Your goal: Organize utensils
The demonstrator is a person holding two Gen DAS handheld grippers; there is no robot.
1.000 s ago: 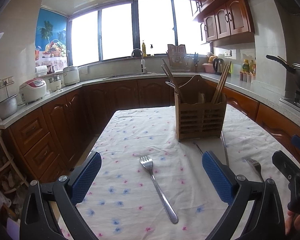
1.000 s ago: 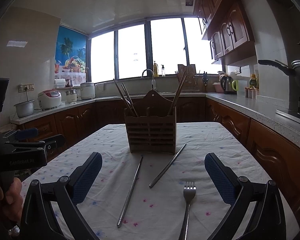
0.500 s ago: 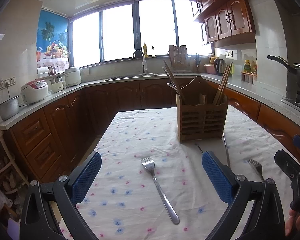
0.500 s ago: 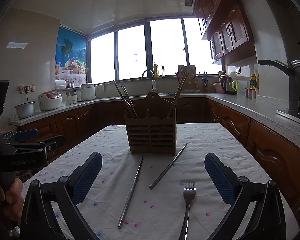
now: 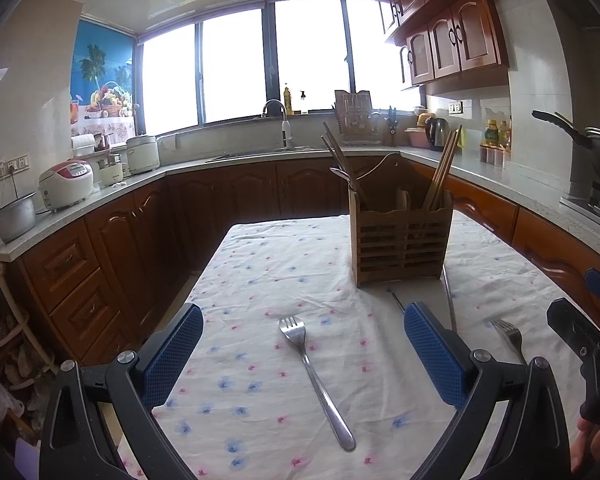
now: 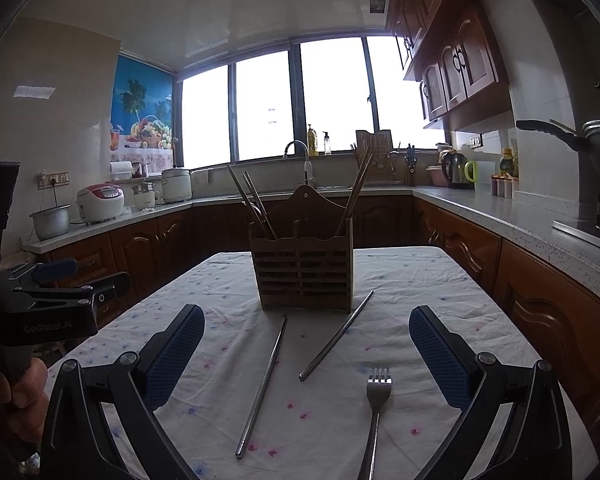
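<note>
Change: none we can see | left hand-held gripper (image 5: 302, 354) wide open, empty; fork (image 5: 312, 364) lies between its fingers | right hand-held gripper (image 6: 306, 354) likewise; chopsticks (image 6: 262, 386) ahead

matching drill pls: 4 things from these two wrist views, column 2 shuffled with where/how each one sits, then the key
Things
1. fork
2. metal chopsticks
3. wooden utensil holder
4. wooden chopsticks

Place or state
A. standing upright on the tablecloth
B. lying flat between the open left claw's fingers in its camera view
C. leaning inside a compartment, tips up
D. lying loose on the cloth in front of the holder

Pairs: 1-B, 2-D, 3-A, 4-C

The right claw is open too, holding nothing.
</note>
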